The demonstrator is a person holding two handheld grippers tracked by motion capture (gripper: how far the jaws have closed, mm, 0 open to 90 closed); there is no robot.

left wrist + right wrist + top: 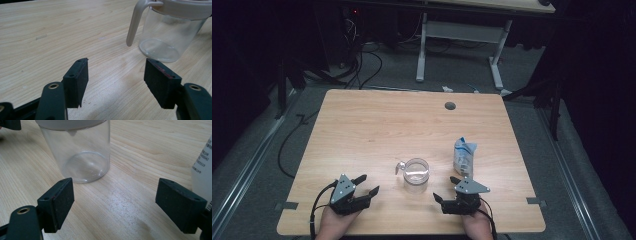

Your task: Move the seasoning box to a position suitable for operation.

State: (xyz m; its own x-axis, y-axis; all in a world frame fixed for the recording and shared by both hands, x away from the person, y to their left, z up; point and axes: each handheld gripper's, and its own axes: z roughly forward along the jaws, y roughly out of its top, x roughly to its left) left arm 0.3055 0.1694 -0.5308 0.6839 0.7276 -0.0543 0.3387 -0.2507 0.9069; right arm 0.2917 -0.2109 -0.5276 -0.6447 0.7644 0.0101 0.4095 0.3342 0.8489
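Note:
A clear glass jug (416,174) with a pale rim and handle stands upright near the table's front middle. It looks empty in the left gripper view (170,32) and in the right gripper view (77,150). A blue and white pouch (463,156) lies right of the jug, and its white edge with print (203,167) shows at the right. My left gripper (366,184) rests open at the jug's front left, nothing between its pads (77,80). My right gripper (446,188) is open at the jug's front right, with bare table between its pads (58,201).
The wooden table (377,125) has a round cable hole (450,106) near its far edge. Beyond it stand a white desk frame (459,37) and cables on the grey floor. Tape marks (536,201) sit at the front corners.

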